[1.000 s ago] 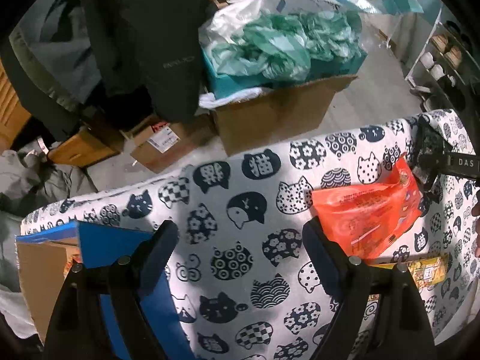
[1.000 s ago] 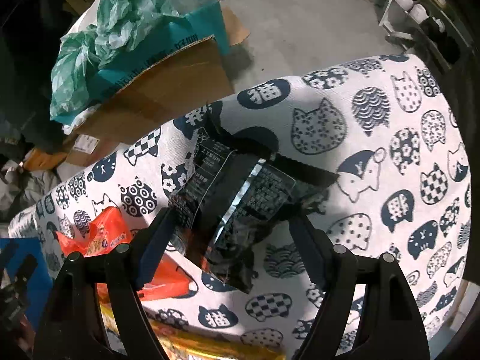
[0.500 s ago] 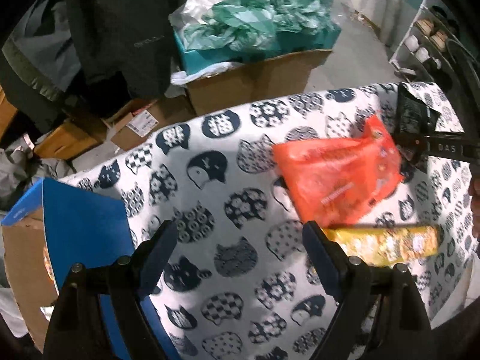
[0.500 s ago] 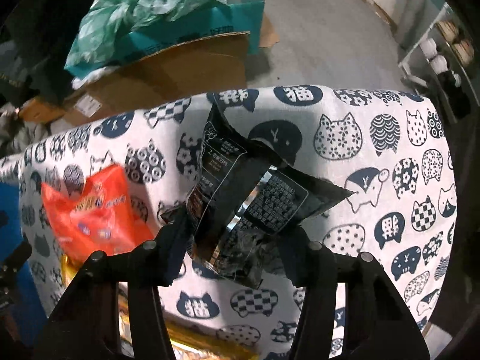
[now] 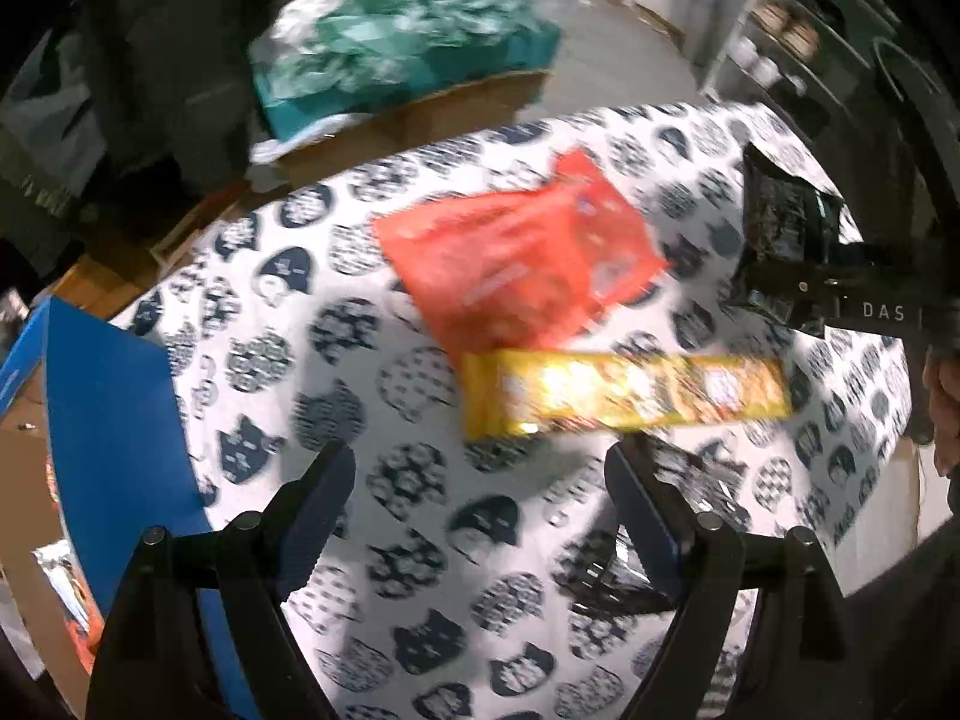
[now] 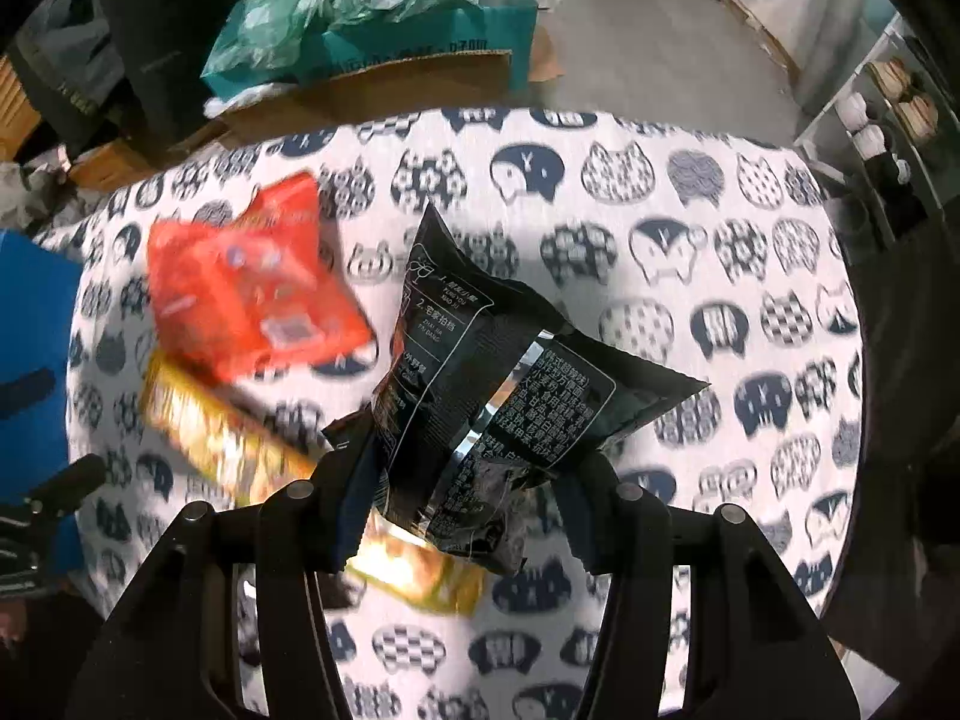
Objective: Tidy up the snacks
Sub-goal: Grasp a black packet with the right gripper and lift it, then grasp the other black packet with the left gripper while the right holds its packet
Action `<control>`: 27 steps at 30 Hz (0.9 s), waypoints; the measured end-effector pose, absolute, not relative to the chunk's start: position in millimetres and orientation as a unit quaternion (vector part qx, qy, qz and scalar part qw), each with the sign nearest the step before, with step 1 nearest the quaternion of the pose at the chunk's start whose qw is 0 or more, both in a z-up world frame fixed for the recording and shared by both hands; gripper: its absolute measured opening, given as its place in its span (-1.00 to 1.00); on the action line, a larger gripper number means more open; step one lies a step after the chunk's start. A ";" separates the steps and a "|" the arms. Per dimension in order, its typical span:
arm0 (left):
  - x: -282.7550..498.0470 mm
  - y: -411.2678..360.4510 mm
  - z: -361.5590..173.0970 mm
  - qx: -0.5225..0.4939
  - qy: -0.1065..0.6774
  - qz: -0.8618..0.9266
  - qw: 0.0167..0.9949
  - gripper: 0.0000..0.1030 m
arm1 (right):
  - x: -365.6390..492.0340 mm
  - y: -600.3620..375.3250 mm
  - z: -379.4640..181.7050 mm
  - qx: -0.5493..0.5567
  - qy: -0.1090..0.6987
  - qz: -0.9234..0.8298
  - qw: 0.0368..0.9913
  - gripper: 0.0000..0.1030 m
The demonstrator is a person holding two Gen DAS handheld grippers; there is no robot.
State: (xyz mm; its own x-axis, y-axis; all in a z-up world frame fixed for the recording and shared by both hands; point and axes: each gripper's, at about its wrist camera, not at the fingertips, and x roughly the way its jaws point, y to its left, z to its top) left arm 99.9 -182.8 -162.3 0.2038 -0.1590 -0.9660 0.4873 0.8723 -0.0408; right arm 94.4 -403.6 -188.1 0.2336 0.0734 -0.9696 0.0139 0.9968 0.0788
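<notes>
My right gripper (image 6: 468,480) is shut on a black snack bag (image 6: 510,384) and holds it above the cat-print tablecloth (image 6: 690,240). The bag and gripper also show at the right edge of the left wrist view (image 5: 786,240). An orange snack bag (image 5: 516,264) lies on the cloth, with a long yellow snack pack (image 5: 624,396) just in front of it. Both also show in the right wrist view, orange (image 6: 252,294) and yellow (image 6: 228,444). My left gripper (image 5: 480,480) is open and empty above the cloth, near the yellow pack. A dark wrapper (image 5: 612,576) lies by its right finger.
A blue cardboard box (image 5: 114,420) stands open at the table's left edge, with packets inside. Beyond the table, a brown carton with green plastic bags (image 6: 360,18) sits on the floor. Shelving (image 6: 888,108) stands at the far right.
The right gripper has closed on the black bag and lifted it off the cloth. The left gripper has moved right and forward, bringing the yellow pack into view.
</notes>
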 end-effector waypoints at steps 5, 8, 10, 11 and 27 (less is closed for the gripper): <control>80.0 -201.6 -166.7 0.160 0.594 -0.236 0.752 0.68 | 64.7 -404.9 -185.4 0.023 0.622 0.025 0.783 0.02; 69.7 -210.8 -169.4 0.167 0.594 -0.249 0.747 0.69 | 47.0 -405.1 -184.6 0.011 0.623 0.026 0.782 0.02; 64.6 -215.9 -172.8 0.167 0.596 -0.256 0.742 0.72 | 39.0 -403.8 -184.0 0.000 0.623 0.028 0.781 0.02; 61.6 -219.0 -175.3 0.169 0.598 -0.261 0.739 0.72 | 35.5 -403.4 -183.4 -0.006 0.623 0.028 0.782 0.02; 35.2 -254.1 -225.4 0.215 0.629 -0.284 0.691 0.70 | 13.2 -402.5 -189.1 -0.009 0.620 0.044 0.783 0.02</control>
